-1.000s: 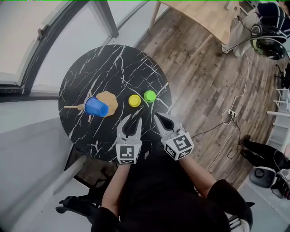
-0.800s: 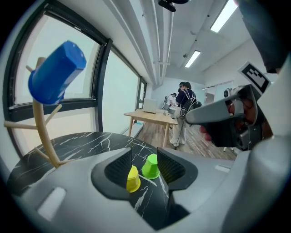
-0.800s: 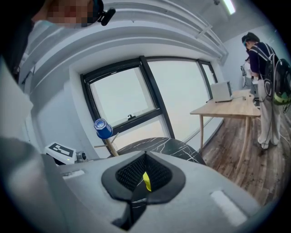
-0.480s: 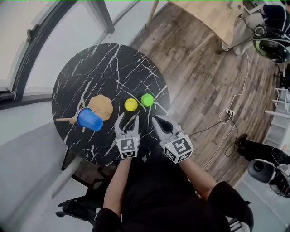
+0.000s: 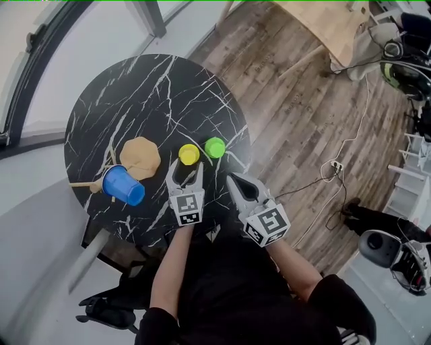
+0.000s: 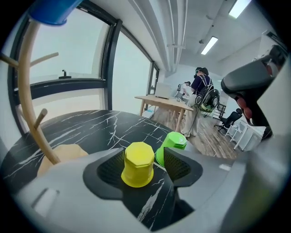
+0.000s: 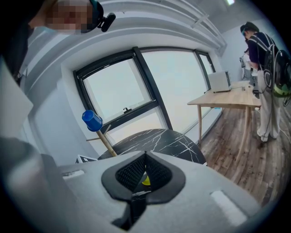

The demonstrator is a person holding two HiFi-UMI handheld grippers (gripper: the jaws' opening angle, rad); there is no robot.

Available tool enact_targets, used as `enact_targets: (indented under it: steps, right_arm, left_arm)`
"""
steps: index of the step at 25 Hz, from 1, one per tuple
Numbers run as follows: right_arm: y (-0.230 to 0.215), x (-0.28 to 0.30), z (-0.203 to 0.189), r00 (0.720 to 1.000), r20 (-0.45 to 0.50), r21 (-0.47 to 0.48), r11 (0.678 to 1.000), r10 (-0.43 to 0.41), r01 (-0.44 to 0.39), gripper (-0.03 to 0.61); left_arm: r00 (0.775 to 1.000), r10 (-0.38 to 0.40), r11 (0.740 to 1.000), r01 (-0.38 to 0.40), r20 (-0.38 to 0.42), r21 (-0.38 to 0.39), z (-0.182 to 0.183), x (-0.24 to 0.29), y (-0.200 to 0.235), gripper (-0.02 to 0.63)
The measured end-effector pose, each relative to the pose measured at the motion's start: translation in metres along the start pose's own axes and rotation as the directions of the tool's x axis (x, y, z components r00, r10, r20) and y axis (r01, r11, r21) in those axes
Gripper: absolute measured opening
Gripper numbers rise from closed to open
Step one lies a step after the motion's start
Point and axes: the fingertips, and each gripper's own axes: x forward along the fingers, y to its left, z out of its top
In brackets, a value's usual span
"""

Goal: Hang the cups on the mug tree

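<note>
On the round black marble table (image 5: 155,87) a yellow cup (image 5: 189,154) and a green cup (image 5: 215,147) stand upside down side by side. The wooden mug tree (image 5: 140,156) is to their left, with a blue cup (image 5: 123,185) hung on a peg. My left gripper (image 5: 186,167) has its jaws opening around the yellow cup (image 6: 137,164), which sits between the pads untouched; the green cup (image 6: 172,145) is just behind the right jaw. My right gripper (image 5: 234,178) hovers shut and empty at the table's near edge, right of the left one. The right gripper view shows the blue cup (image 7: 92,120) on the tree.
A light wooden table (image 5: 316,20) stands across the plank floor, with a person (image 6: 200,86) beside it. Cables (image 5: 337,162) trail over the floor to the right. A dark chair base (image 5: 108,310) lies below the table's near left edge. Windows curve behind the table.
My left gripper has moved forward to the yellow cup and its jaws have spread wider around it. The right gripper stays shut in about the same place.
</note>
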Motion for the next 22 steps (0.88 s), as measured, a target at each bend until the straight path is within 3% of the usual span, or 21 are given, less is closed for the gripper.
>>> enact_targets:
  steps: [7,10,22]
  right_arm:
    - [-0.01,0.005,-0.001,1.0,-0.003,0.015,1.0,-0.007,0.007,-0.002]
    - [-0.013,0.006,-0.001,1.0,-0.003,0.02,1.0,-0.008,0.009,-0.002]
    - [-0.011,0.005,0.004,1.0,0.004,0.013,1.0,-0.024,0.024,-0.002]
  left_arm:
    - [0.998,0.038,0.999,-0.039,-0.043,-0.032,-0.009,0.017,0.007,0.273]
    - [0.997,0.049,0.998,-0.051,-0.056,-0.04,-0.011,0.021,0.01,0.243]
    - [0.999,0.04,0.999,-0.041,-0.036,-0.035,-0.012,0.009,0.006,0.238]
